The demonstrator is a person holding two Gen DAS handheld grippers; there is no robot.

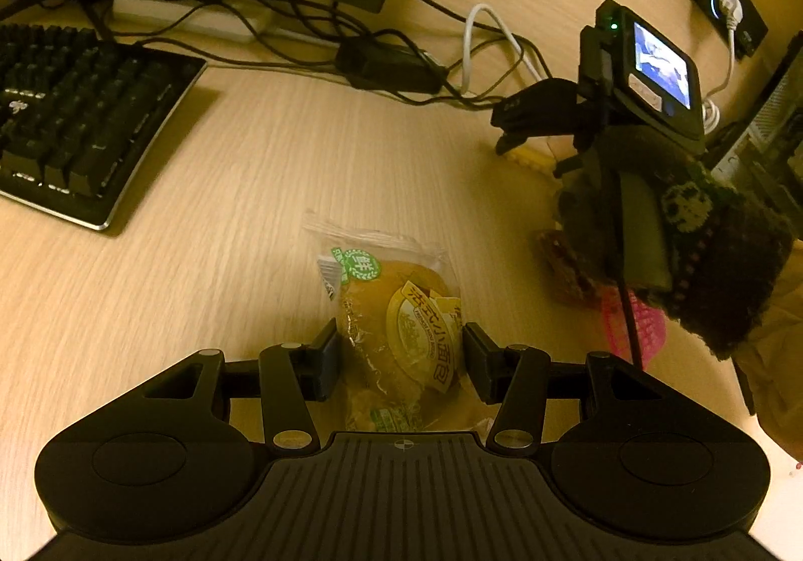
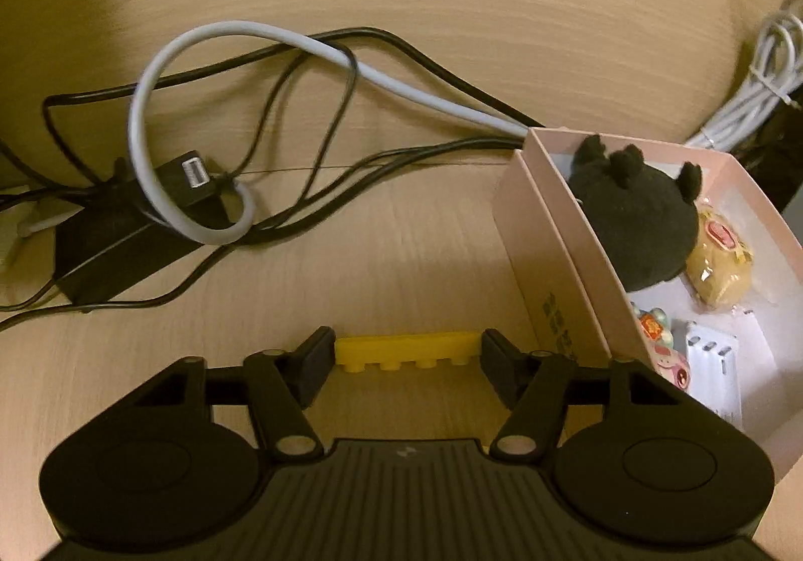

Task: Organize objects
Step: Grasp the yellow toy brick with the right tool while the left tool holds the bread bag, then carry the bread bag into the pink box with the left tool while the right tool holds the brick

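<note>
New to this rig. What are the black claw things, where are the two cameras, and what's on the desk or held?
Each claw is a handheld two-finger gripper; a fisheye camera on it looks along the fingers. Left view: the left gripper brackets a wrapped bread bun on the wooden desk, beside a keyboard; whether it is squeezing is unclear. Right view: the right gripper brackets a yellow toy brick, next to an open box holding a black plush and snacks.
</note>
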